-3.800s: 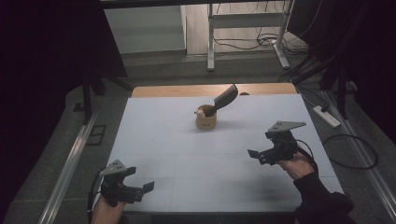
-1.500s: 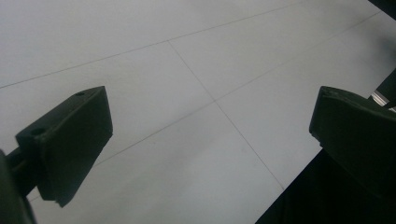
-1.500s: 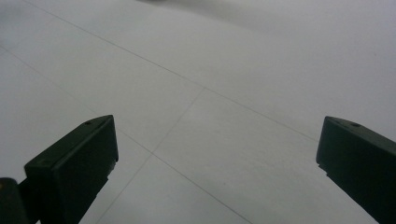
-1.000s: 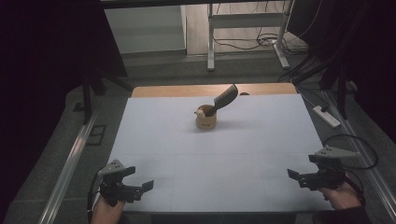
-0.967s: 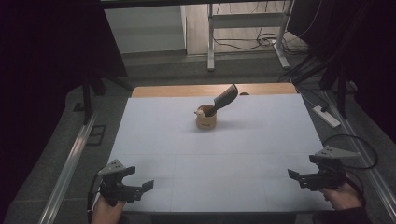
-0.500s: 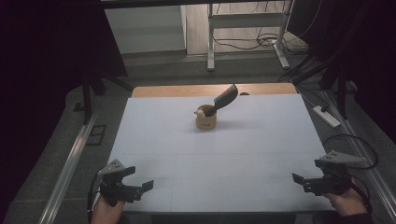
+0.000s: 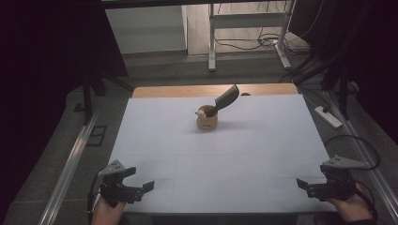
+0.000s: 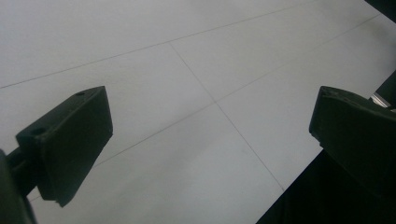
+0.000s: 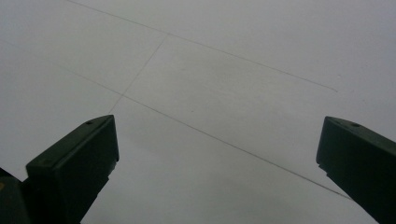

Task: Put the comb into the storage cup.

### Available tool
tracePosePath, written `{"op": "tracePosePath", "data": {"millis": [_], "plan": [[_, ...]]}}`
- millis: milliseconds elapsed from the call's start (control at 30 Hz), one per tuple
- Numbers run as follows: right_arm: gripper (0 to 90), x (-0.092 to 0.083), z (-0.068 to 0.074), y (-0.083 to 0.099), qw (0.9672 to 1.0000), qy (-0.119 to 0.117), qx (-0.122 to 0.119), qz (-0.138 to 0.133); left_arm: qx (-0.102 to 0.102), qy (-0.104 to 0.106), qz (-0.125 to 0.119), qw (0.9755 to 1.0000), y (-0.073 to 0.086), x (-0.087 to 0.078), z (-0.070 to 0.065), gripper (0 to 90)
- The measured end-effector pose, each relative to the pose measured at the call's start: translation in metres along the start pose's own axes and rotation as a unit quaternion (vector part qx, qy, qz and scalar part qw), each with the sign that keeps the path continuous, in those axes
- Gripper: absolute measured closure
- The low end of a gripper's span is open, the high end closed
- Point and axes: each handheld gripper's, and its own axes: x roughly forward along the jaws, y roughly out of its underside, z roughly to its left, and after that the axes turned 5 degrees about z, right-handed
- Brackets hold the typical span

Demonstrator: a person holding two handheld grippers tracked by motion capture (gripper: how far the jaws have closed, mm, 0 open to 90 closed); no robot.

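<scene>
Two grippers sit at the near edge of the white table [image 7: 216, 154], each with its jaws spread wide and nothing between them. Well ahead of both, toward the far middle of the table, stands the small wooden cup [image 7: 206, 122], and a dark flat-bladed utensil [image 7: 224, 100], likely a spatula, leans out of it, tilted up and toward the right gripper's side.

The left gripper [image 7: 143, 187] points inward along the near edge; in the left gripper view its jaws frame bare table with thin grid lines. The right gripper [image 7: 302, 183] also points inward, and the right gripper view gives the same bare surface between its jaws.

As I judge it, the step in hand is the approach to the cup and utensil. To do it well, turn one gripper forward first, so its own camera picks up the cup. Since the handle leans rightward, the right gripper has the cleaner line to it. Steady the cup with the left, because it looks light and could tip when the utensil is drawn out.
</scene>
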Motion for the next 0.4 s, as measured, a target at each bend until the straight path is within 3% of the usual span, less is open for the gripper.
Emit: {"op": "tracePosePath", "data": {"millis": [400], "plan": [[0.0,0.001,0.0018,0.0019,0.9995,0.023,-0.005,0.021,0.0,0.0,-0.001,1.0,-0.0006,-0.0002,0.0001,0.2]]}}
